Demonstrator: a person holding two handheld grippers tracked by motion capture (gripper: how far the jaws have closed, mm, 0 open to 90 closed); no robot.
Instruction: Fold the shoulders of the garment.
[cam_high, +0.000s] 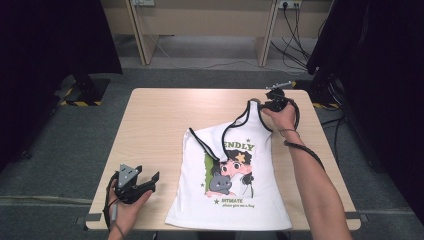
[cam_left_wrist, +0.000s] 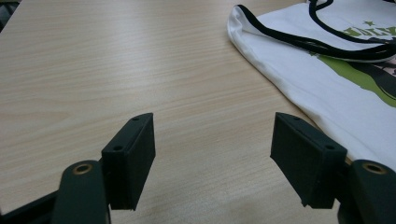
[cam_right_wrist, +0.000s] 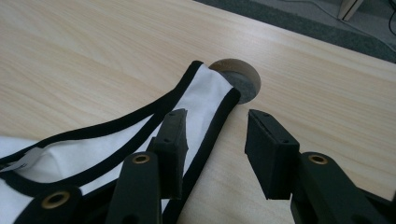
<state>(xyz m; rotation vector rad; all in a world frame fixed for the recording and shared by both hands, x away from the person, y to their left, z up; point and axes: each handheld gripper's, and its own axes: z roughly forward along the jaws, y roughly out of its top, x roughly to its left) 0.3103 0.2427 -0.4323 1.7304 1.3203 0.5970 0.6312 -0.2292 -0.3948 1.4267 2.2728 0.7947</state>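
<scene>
A white tank top (cam_high: 235, 170) with black trim and a cartoon print lies on the wooden table (cam_high: 165, 115), hem toward the front edge. Its right shoulder strap (cam_high: 252, 111) stretches toward the far right. My right gripper (cam_high: 270, 104) is at that strap's tip. In the right gripper view the strap (cam_right_wrist: 201, 91) lies under the left jaw, its black edge runs between the jaws, and the right gripper (cam_right_wrist: 217, 140) is open with a gap at the right pad. My left gripper (cam_high: 152, 181) rests near the front left, open and empty (cam_left_wrist: 212, 158), with the top's side (cam_left_wrist: 327, 88) to its right.
A round cable hole (cam_right_wrist: 243, 81) in the tabletop sits just beyond the strap's tip. Bare wood spreads over the left half of the table (cam_left_wrist: 116, 70). Dark curtains and stands flank the table, and cables run on the floor at the back right (cam_high: 300, 30).
</scene>
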